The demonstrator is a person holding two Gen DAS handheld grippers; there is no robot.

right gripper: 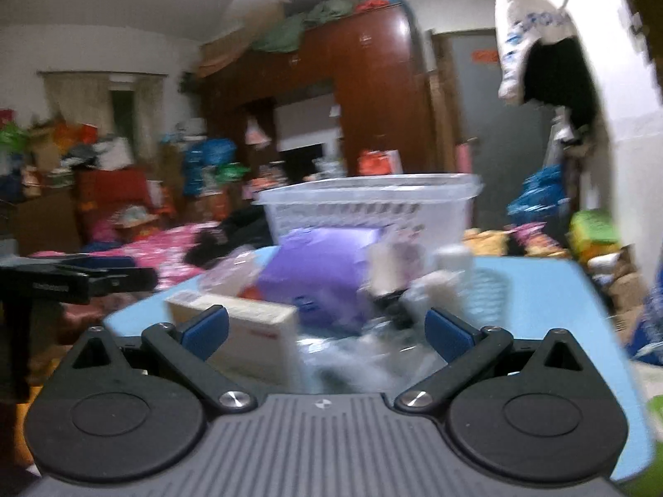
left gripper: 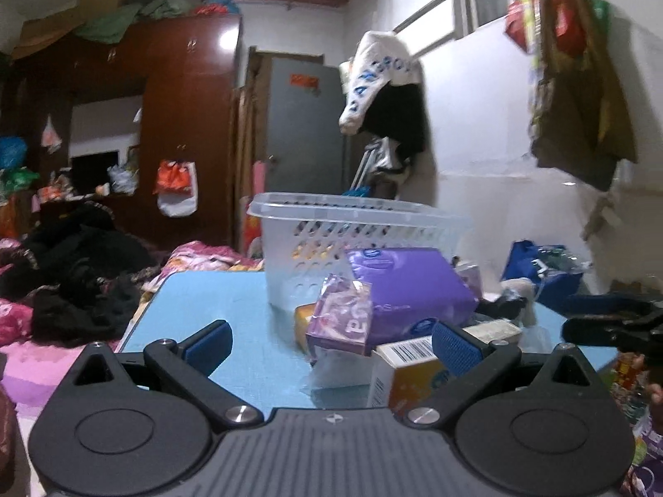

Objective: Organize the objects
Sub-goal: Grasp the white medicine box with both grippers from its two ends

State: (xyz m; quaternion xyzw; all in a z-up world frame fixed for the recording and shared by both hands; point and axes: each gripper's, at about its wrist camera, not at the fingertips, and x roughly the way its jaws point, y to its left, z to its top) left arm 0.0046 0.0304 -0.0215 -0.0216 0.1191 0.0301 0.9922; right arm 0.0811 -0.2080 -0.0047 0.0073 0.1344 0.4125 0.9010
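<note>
The jaws of the left gripper (left gripper: 331, 346) are spread wide and hold nothing; its blue pads (left gripper: 453, 348) stand on both sides of a heap of packages on the light blue table (left gripper: 232, 302). The jaws of the right gripper (right gripper: 327, 331) are spread wide too, with nothing between them.

The heap lies in front of a clear plastic basket (left gripper: 356, 232) with holes in its wall, which stands upright at the far side of the table. A large purple pack (left gripper: 410, 285) leans against the basket, and a small purple packet (left gripper: 342, 317) rests against its front. Below them lies a white and orange box with a barcode (left gripper: 408, 372), just beside the left gripper's right pad. In the right wrist view, which is blurred, a cream box (right gripper: 244, 327) lies behind that gripper's left pad, with the purple pack (right gripper: 319, 273) behind it and the basket (right gripper: 373, 203) farther back. The right gripper also shows as a black shape (left gripper: 613, 323) at the right edge of the left wrist view.
</note>
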